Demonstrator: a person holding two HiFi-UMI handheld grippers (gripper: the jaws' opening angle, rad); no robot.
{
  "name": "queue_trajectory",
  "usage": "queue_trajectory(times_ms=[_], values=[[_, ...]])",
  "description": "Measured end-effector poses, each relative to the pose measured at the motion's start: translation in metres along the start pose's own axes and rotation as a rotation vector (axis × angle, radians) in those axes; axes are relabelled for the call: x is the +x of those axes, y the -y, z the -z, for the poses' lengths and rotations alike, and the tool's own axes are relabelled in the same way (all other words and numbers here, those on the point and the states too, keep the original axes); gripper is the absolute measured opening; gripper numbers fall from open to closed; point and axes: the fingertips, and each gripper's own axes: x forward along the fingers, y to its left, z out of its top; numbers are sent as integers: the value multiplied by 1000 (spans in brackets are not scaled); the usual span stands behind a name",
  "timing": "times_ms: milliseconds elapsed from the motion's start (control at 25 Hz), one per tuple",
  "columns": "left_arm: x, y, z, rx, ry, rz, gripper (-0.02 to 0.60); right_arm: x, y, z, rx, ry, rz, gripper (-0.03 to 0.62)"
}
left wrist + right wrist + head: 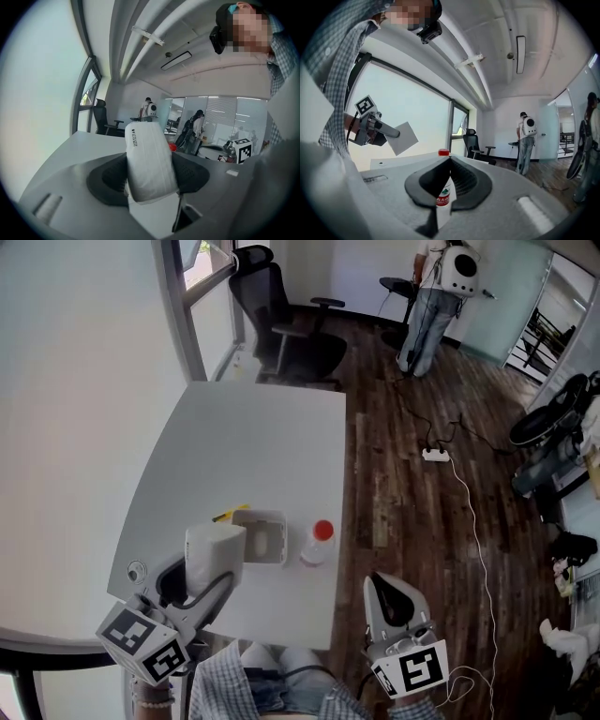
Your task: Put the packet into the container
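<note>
Left gripper view | left tongs [150, 163] clamp packet [146, 147] | right tongs [449, 161] closed

The left claw [208, 568], at the lower left of the head view, is a pale grey moulded plastic shell with black lining along its inner edges. The right claw [380, 585], at the lower right, has the same pale shell, narrowing to a rounded point. Each carries a white cube printed with black square markers: the left marker cube [142, 645] and the right marker cube [409, 671]. Seen close in the gripper views, the matte black pads [194, 174] have a fine dotted texture. The person wears a blue-and-white checked shirt [217, 681], blue denim jeans [272, 690] and a pale beaded bracelet [153, 701]. A small black head camera [431, 31] shows at the upper left of the right gripper view.
</note>
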Motion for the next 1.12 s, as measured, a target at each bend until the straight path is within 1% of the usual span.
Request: queue_trajectory(times_ms=[280, 440, 840, 1000, 1120], values=[[22, -17, 5, -11, -46, 38, 275, 12, -6, 0, 11, -20, 21, -3], [36, -24, 10, -17, -73, 54, 275, 17, -8, 6, -1, -47, 29, -3], [71, -46, 44, -28, -142, 99, 275, 20, -14, 21, 6, -101, 53, -3], [91, -47, 61, -33, -185, 119, 275, 18, -9, 29, 4, -116, 69, -3], [99, -47, 66, -29, -210, 131, 275, 14, -7, 32, 12, -135, 86, -3]])
